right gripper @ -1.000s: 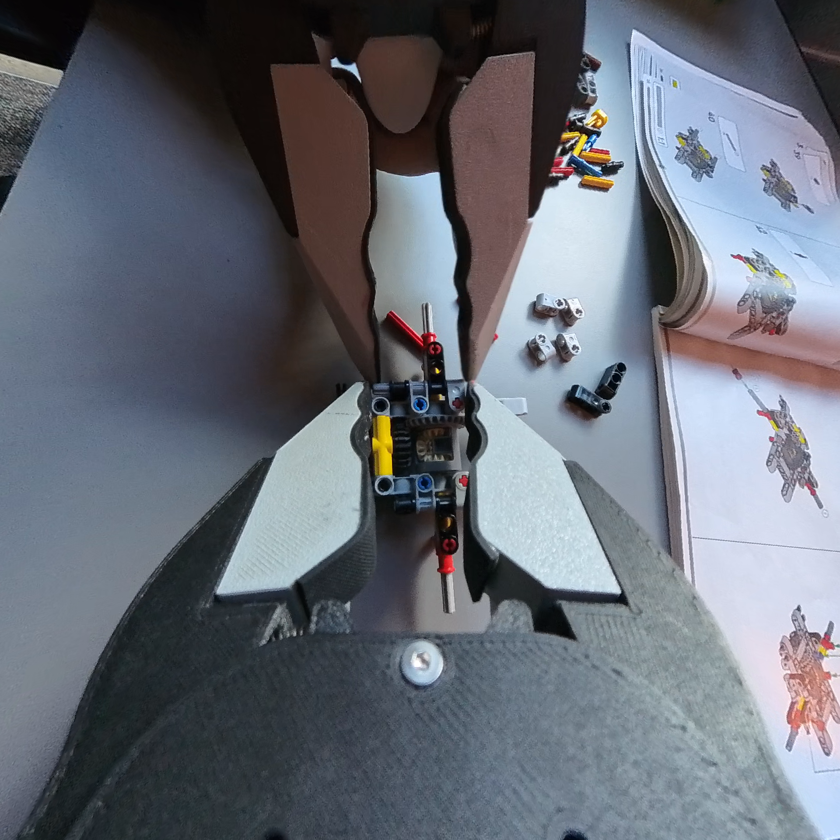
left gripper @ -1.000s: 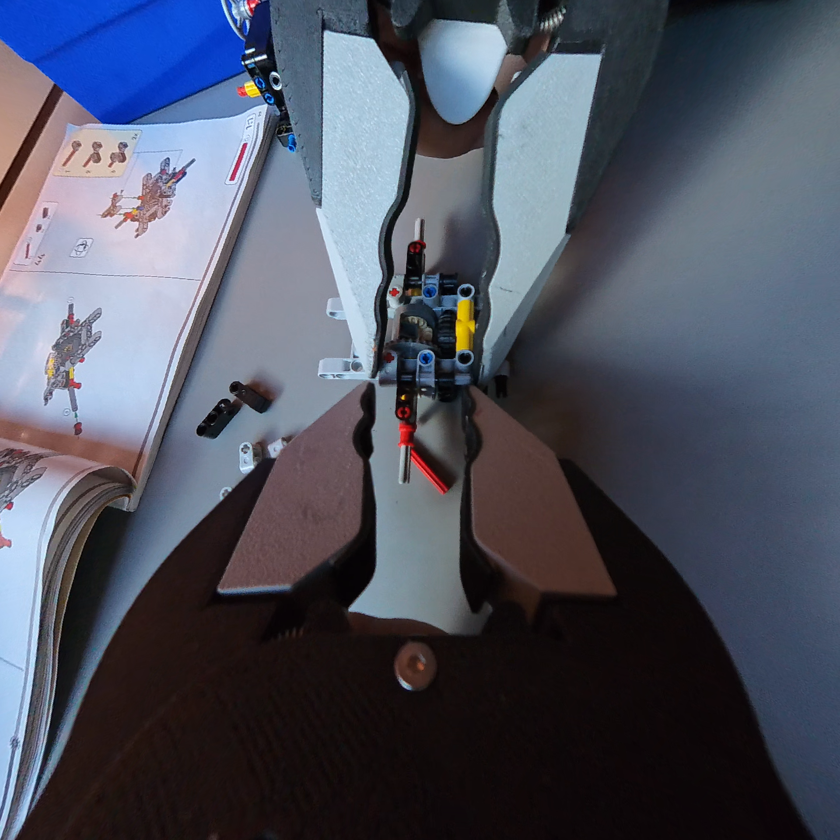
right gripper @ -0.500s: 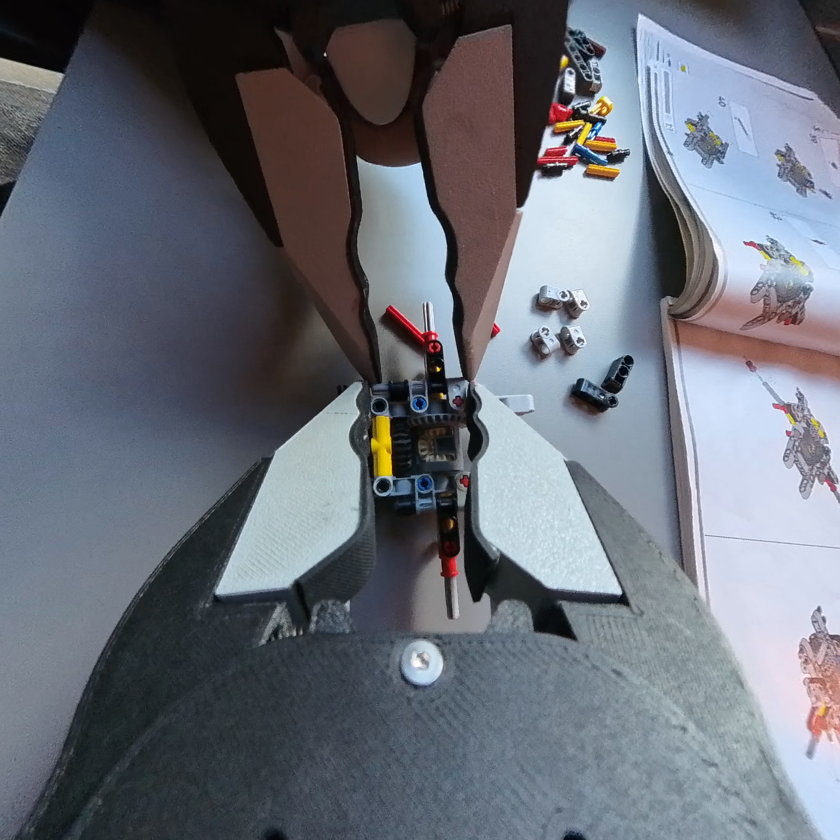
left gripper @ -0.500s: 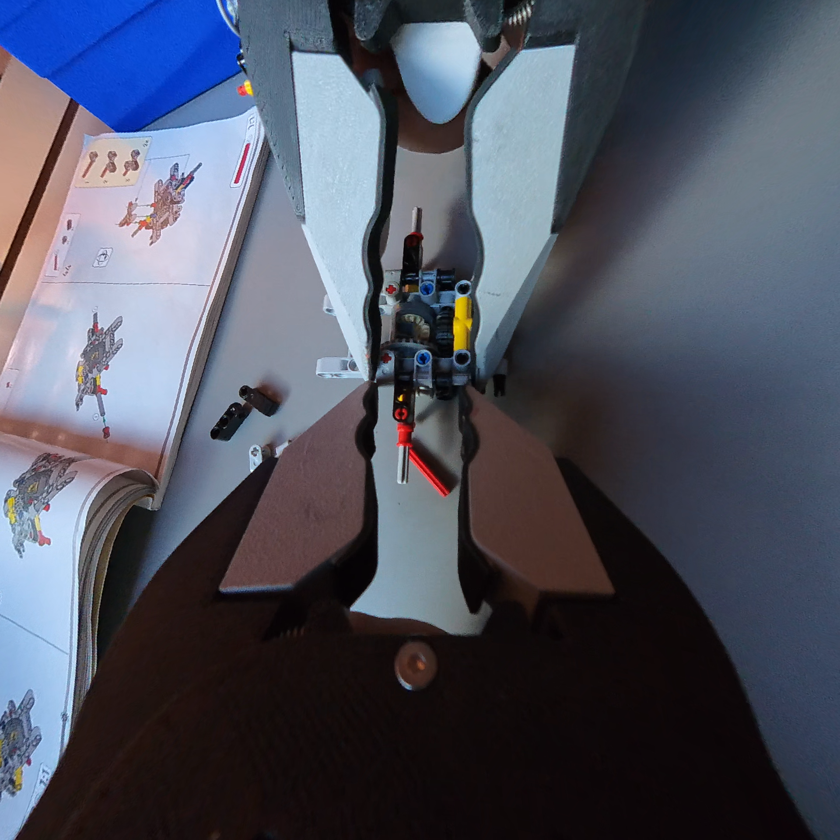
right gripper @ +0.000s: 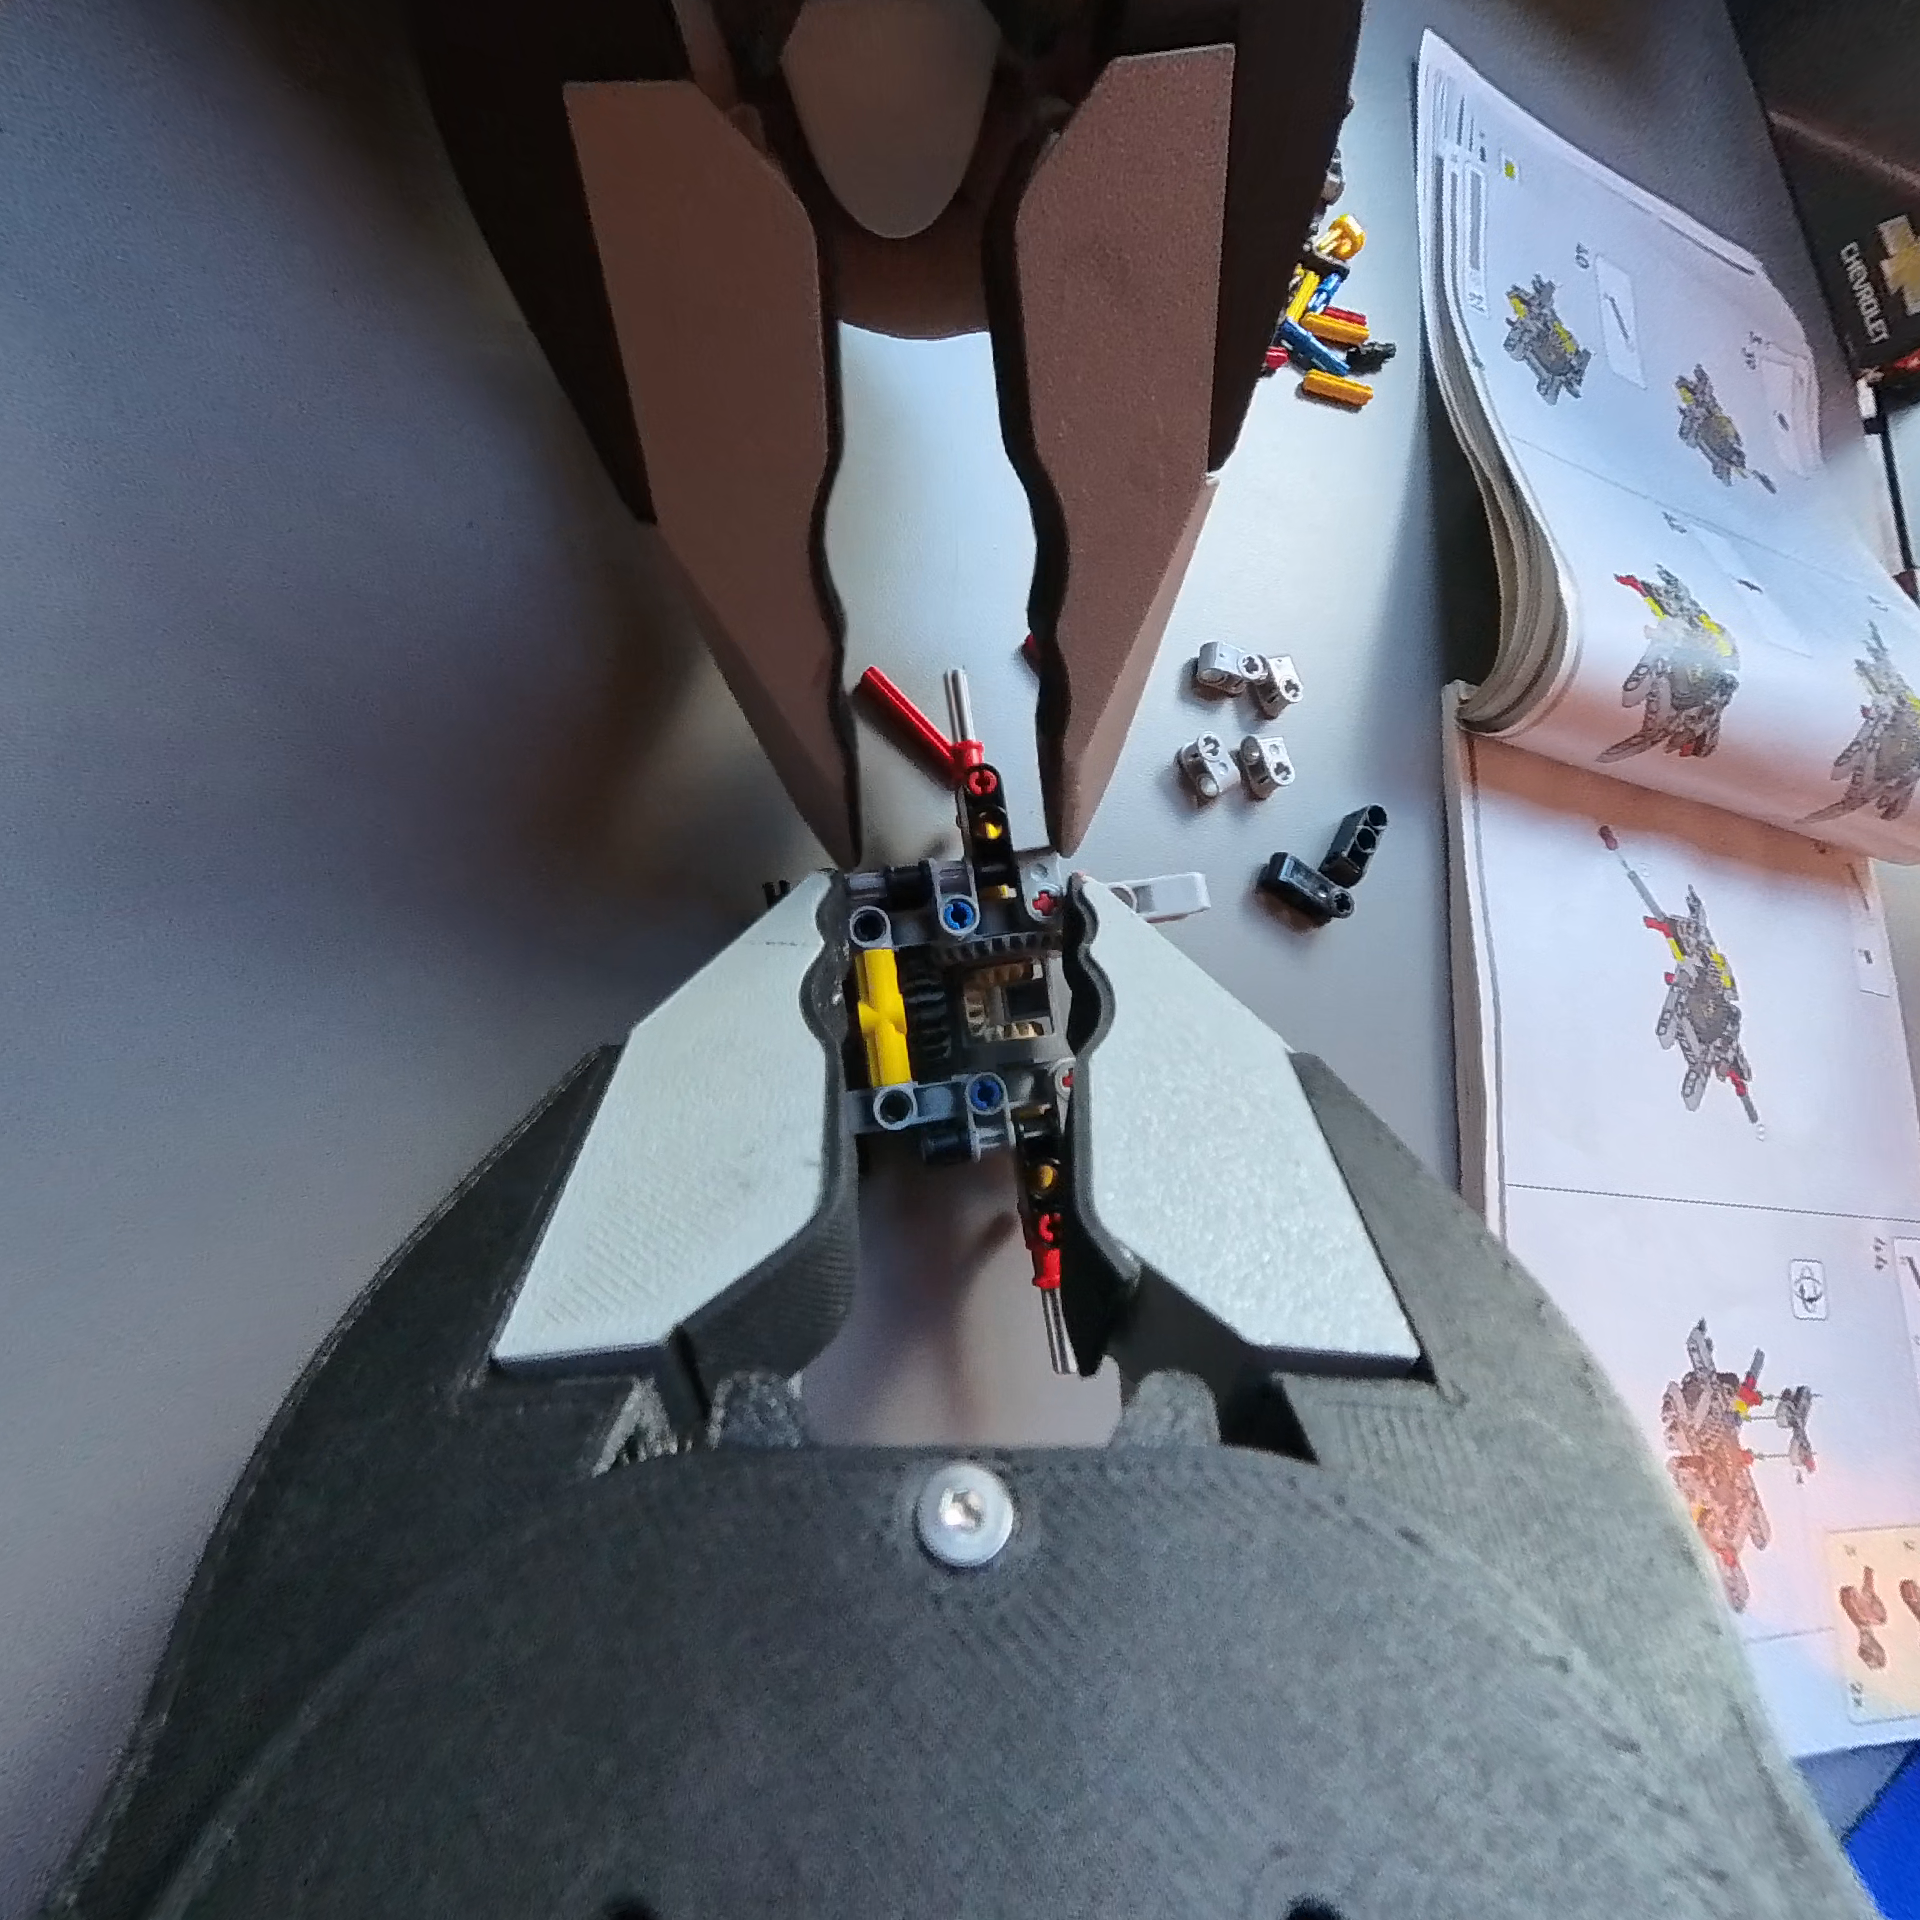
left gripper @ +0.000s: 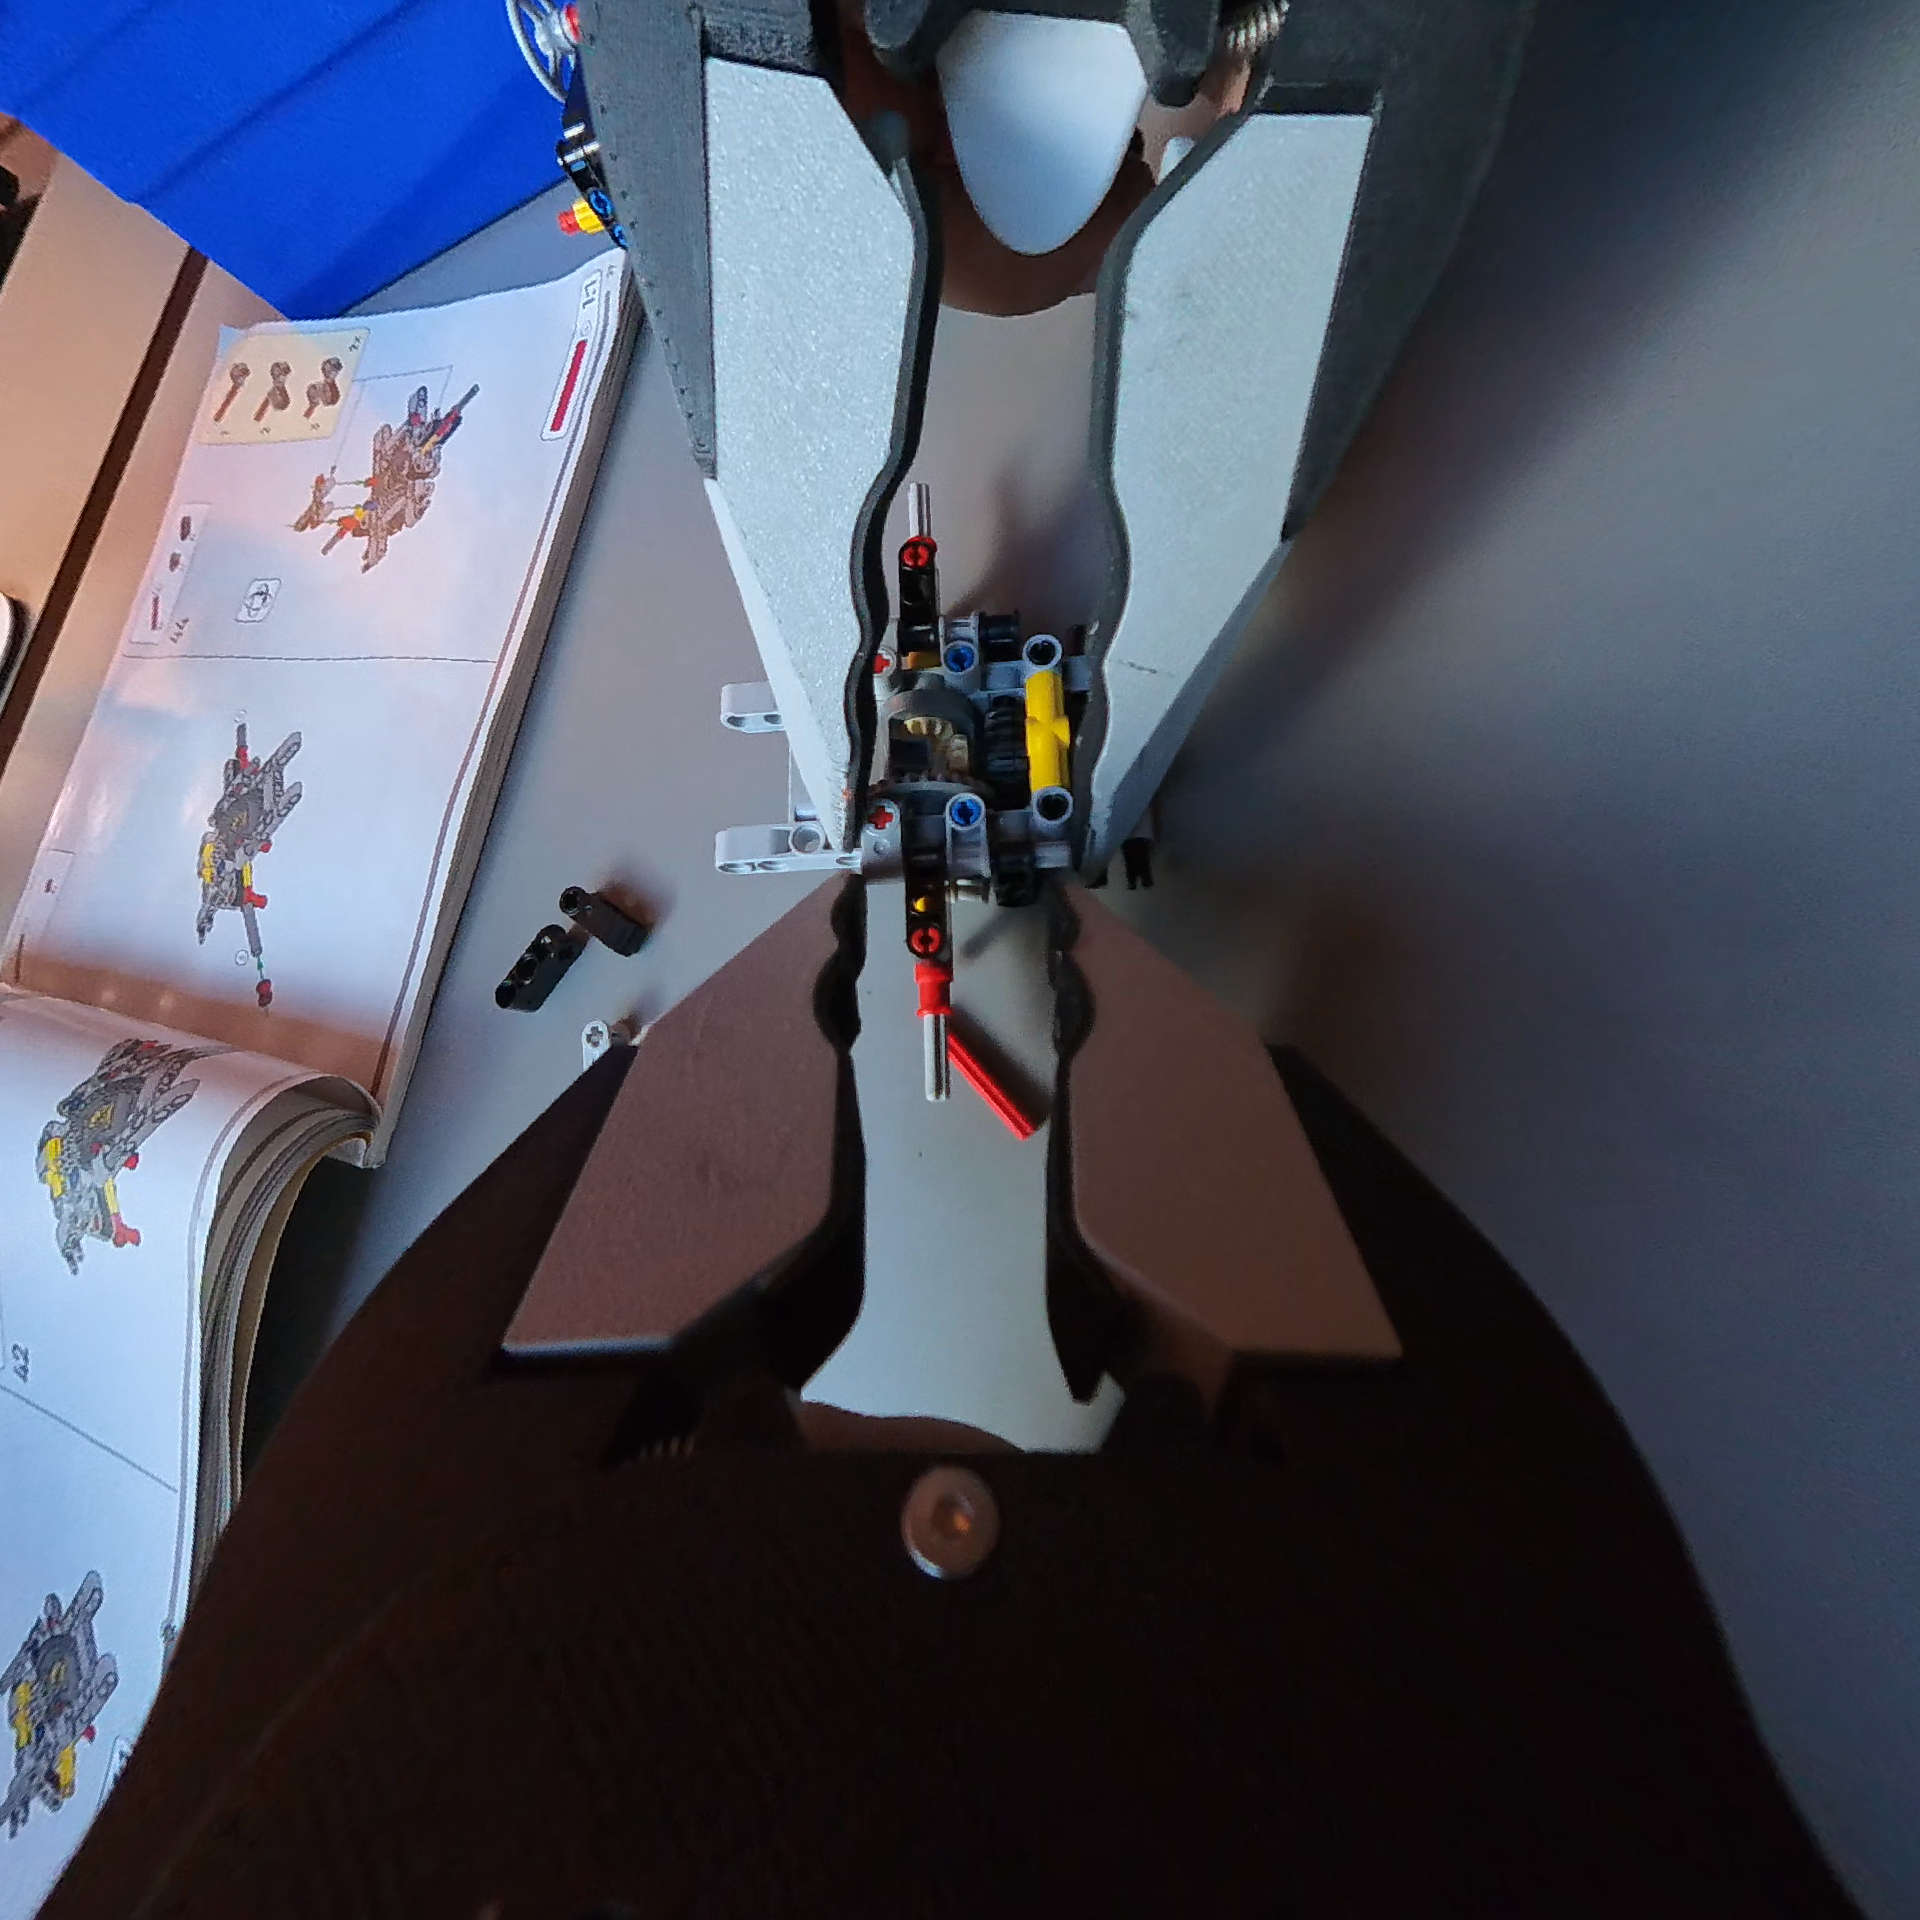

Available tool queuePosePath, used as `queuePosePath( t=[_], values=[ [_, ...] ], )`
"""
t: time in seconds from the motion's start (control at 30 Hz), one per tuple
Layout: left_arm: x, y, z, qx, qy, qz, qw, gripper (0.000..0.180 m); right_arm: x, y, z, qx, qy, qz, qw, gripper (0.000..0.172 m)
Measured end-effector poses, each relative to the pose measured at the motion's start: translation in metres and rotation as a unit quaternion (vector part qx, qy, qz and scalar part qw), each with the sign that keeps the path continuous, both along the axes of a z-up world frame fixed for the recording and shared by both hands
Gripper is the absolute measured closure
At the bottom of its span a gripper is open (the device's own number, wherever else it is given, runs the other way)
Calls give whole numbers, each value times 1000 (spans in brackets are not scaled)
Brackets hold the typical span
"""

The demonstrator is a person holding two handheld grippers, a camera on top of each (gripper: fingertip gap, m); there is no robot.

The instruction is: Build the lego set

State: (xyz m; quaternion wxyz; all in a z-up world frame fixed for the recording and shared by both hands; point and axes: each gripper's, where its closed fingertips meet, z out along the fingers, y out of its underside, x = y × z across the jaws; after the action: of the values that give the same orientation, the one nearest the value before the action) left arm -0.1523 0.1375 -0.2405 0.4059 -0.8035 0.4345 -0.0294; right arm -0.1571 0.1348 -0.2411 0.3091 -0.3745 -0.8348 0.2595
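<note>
I had the grey right tongs (right gripper: pixel 961 914) closed on a small gear assembly (right gripper: pixel 961 1013) of plastic building pieces, their wavy pads pressed on its two grey sides. The assembly was just above the grey tabletop (right gripper: pixel 312 623), in the middle between both grippers. The brown left tongs (left gripper: pixel 951 914) stood opposite, tip to tip with the right ones. They were narrowly open around the black link (left gripper: pixel 925 904) and thin axle (left gripper: pixel 938 1049) that stick out of the assembly, and I saw a gap on both sides, so they held nothing.

I judged the assembly light and stiff in its frame, but fragile at the joints: the axles and the yellow connector (right gripper: pixel 881 1013) could slide out under a pull. The flat frame sides seemed the safe place to take hold, not the thin axle, which is smooth and could slip.

A loose red axle (left gripper: pixel 992 1086) lay below, black connectors (right gripper: pixel 1325 868) and grey connectors (right gripper: pixel 1242 727) nearby, and an open instruction booklet (right gripper: pixel 1662 727) to the side.
</note>
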Motion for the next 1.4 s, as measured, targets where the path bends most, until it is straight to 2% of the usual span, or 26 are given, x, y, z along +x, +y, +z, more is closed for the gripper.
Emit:
queuePosePath(
  t=[0.3,0.73,0.93,1.07,1.3,1.4],
  values=[
    [-1,5,-3,25,37,15,999,148,-1,2,0,-9,-3,5,1000,134],
    [-2,2,-3,-7,-6,15,1000,148,-2,-1,0,-55,0,13,998,133],
    [-7,4,-10,-6,18,17,1000,144,3,-3,1,-62,-5,25,998,134],
    [-6,3,-7,-15,-4,19,1000,137,6,-2,1,-57,-9,27,998,133],
    [10,-2,5,-17,-50,-1,999,138,11,-6,5,-62,-10,35,997,128],
    [12,-2,1,-22,-41,1,999,138,12,-4,6,-61,-12,34,997,128]
  ],
)
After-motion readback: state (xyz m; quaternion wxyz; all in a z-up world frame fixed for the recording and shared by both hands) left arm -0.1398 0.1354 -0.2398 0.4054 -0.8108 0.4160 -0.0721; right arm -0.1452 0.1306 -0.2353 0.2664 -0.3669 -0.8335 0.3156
